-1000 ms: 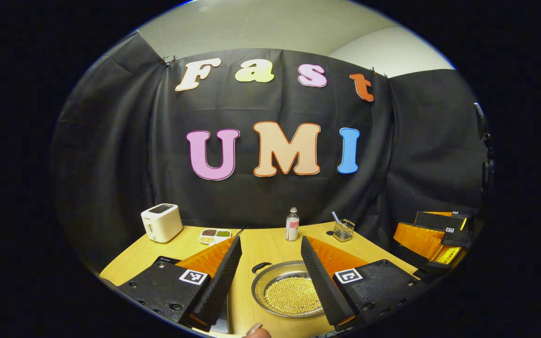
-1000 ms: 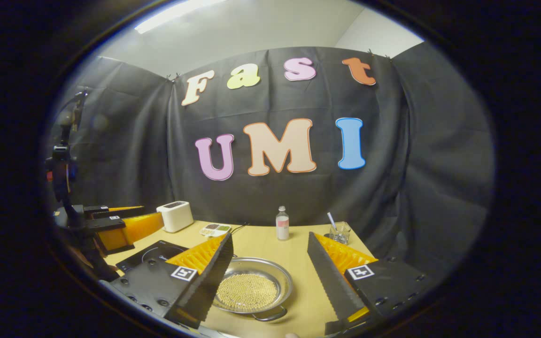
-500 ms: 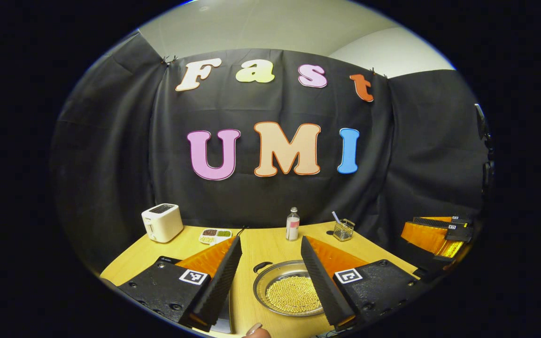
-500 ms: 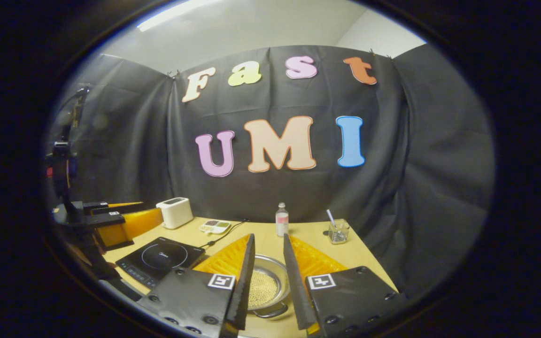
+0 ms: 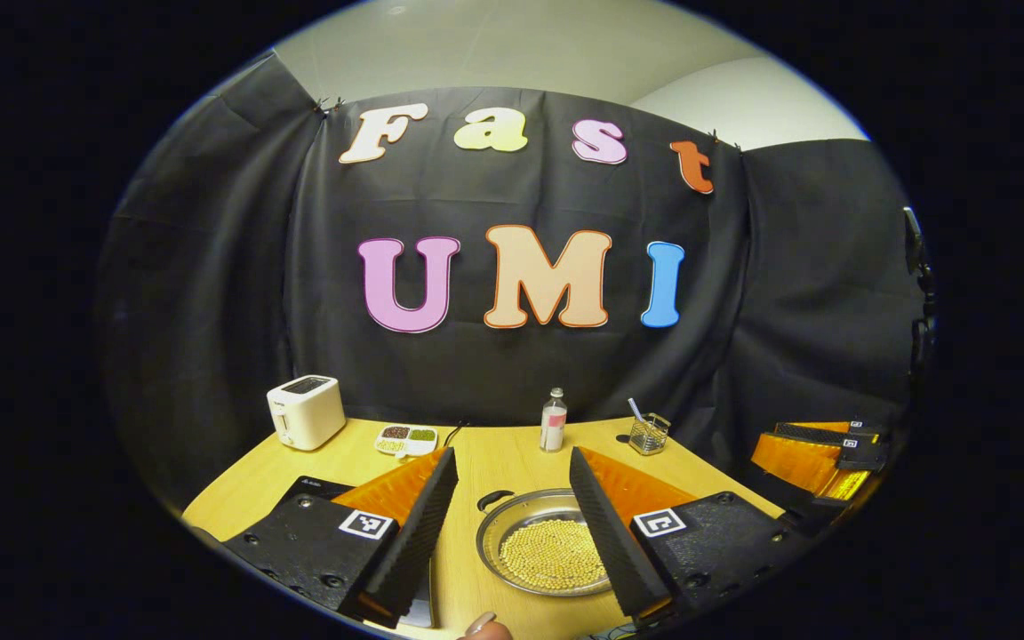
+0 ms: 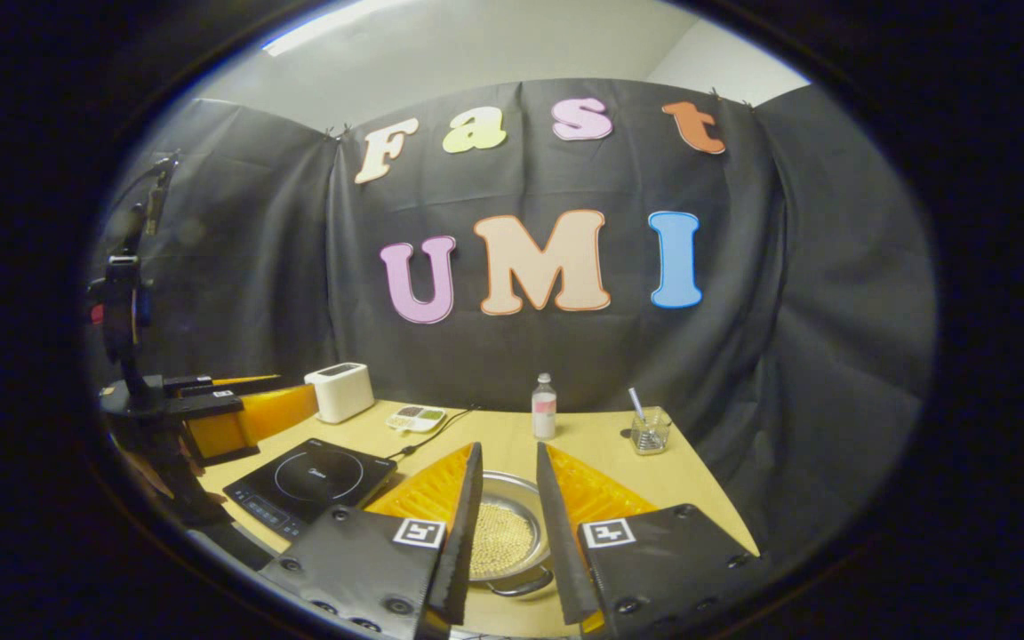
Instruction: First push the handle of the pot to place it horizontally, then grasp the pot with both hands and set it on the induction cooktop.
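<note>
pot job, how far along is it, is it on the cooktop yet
Not yet. The pot of yellow beads sits on the table, beside the induction cooktop. Done: nothing that shows. In hand: the right tool has its fingers narrowed, with a gap, above the pot's near handle, apparently lining up the push; the left tool hangs wide open over the pot. Left: turning the handle, the two-handed grasp, the carry.

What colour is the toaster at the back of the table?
White or cream. The toaster shows best in the left gripper view.
</note>
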A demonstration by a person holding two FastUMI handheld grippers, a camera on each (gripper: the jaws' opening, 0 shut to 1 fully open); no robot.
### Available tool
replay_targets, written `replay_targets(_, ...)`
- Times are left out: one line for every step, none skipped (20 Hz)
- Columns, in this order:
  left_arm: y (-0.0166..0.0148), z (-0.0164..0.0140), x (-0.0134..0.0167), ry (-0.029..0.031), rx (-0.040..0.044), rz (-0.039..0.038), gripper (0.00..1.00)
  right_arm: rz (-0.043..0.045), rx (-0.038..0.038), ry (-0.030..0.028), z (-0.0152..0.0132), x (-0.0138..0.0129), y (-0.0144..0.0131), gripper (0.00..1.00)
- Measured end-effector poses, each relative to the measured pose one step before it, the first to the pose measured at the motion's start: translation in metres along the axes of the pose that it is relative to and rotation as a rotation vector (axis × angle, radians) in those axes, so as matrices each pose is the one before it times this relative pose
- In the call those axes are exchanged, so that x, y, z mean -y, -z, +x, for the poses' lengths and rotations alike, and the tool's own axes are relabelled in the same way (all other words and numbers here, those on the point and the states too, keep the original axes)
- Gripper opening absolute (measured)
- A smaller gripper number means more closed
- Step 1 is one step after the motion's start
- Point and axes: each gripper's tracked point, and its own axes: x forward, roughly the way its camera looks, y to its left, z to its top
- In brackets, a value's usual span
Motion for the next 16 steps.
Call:
replay_targets(0.00001,0.00009,-0.00026,0.00113,-0.00099,-0.00060,0.83,-0.00158,-0.00020,0.00082,0.00099,0.00004,0.00005,0.40)
replay_targets(0.00060,0.00044,0.00070,-0.00131,-0.00161,-0.00020,0.83,-0.00883,-0.00228,-0.00434,-0.00332,0.00007,-0.00057,0.40)
replay_targets(-0.00001,0.00064,-0.00034,0.00010,-0.00146,-0.00083,0.82,-0.00921,0.02083,0.04204,-0.01121,0.00727,-0.00966,0.29)
replay_targets(0.00086,-0.00014,-0.00080,-0.00070,-0.00173,-0.00058,0.80,0.01253,0.00550,-0.01196,0.01172,-0.00094,0.00136,0.18)
replay_targets(-0.00026,0.00048,0.00016,-0.00010,-0.00211,-0.00160,0.80,-0.00039,0.00013,0.00683,-0.00058,0.00594,-0.00043,0.07)
replay_targets(0.00190,0.00050,0.00019,-0.00013,-0.00399,-0.00242,0.83,0.00173,-0.00605,-0.00066,0.00470,-0.00182,0.00449,0.12)
replay_targets(0.00187,0.00117,0.00053,0.00255,-0.00529,-0.00271,0.84,0.00154,-0.01564,-0.00724,0.00011,-0.00275,0.00406,0.12)
replay_targets(0.00005,0.00084,0.00023,0.00274,-0.00287,-0.00285,0.84,-0.00272,-0.02298,-0.01965,-0.00154,-0.00504,0.00787,0.12)
replay_targets(0.00070,0.00010,0.00001,0.00448,-0.00138,-0.00245,0.84,-0.01178,-0.02617,0.00045,-0.00142,-0.00134,0.00887,0.11)
replay_targets(0.00118,0.00071,0.00104,0.00829,-0.00171,-0.00039,0.84,-0.01027,0.00660,0.01381,-0.00562,0.00543,0.00355,0.11)
replay_targets(0.00047,0.00054,0.00025,0.00727,-0.00510,0.00481,0.84,0.00701,-0.02357,-0.01423,0.00184,-0.00256,0.00580,0.05)
replay_targets(0.00221,0.00009,-0.00103,0.01042,-0.00262,0.00449,0.84,0.00803,-0.01566,0.00538,0.00183,-0.00468,0.00287,0.02)
replay_targets(0.00136,0.00045,-0.00001,0.01019,-0.00465,0.00318,0.84,0.00471,-0.01433,0.00303,-0.00097,-0.00140,0.00450,0.02)
replay_targets(0.00229,0.00048,-0.00038,0.01136,-0.00629,0.00096,0.84,-0.00063,-0.01396,0.01125,-0.00044,-0.00022,0.00567,0.02)
replay_targets(0.00171,0.00000,-0.00093,0.01108,-0.00496,-0.00134,0.84,0.00082,-0.01391,0.00400,-0.00047,-0.00116,0.00421,0.02)
replay_targets(0.00141,-0.00037,-0.00150,0.00831,-0.00328,-0.00270,0.84,0.00124,-0.01664,0.00247,-0.00066,-0.00299,0.00757,0.02)
